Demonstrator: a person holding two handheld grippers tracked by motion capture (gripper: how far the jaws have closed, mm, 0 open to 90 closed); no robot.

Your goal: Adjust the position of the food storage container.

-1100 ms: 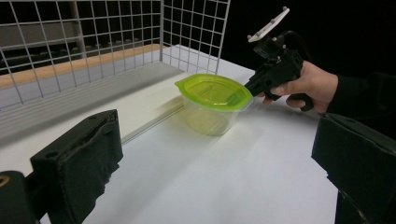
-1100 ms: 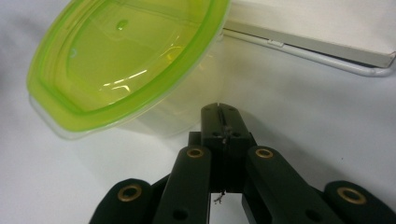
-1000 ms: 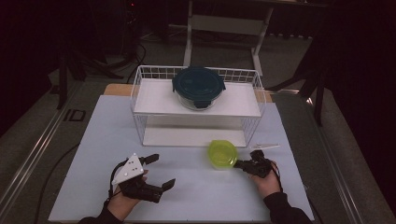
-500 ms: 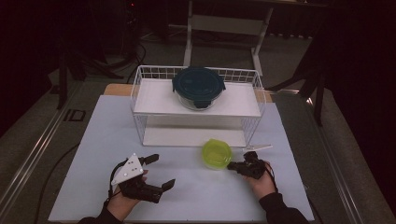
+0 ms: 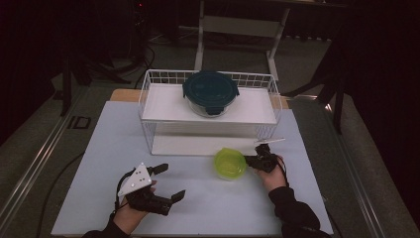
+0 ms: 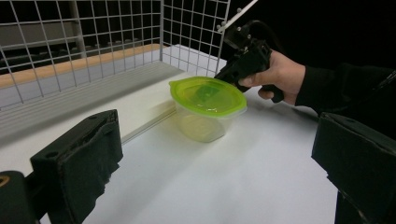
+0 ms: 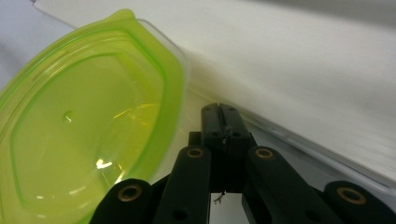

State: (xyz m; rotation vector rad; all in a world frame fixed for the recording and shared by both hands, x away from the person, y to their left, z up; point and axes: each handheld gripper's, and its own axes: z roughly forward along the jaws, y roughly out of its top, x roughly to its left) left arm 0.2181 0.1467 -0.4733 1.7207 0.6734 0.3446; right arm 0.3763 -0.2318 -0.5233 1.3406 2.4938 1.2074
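Small clear plastic tub with lime-green lid (image 5: 230, 163) sits upright on the white counter (image 5: 99, 148), lid up, no clear long axis, just in front of the white wire rack (image 5: 148, 106). Contents hard to tell. My right fingers (image 5: 253, 160) are closed with nothing between them, beside its rim. My left fingers (image 5: 171, 182) spread wide, empty, well apart. Round glass container with dark teal lid (image 5: 211, 92) sits lidded on the rack shelf. No readable writing.

White table (image 5: 99, 148) with wire rack (image 5: 148, 99), lime-lidded tub (image 5: 230, 163); perhaps a wooden edge behind.
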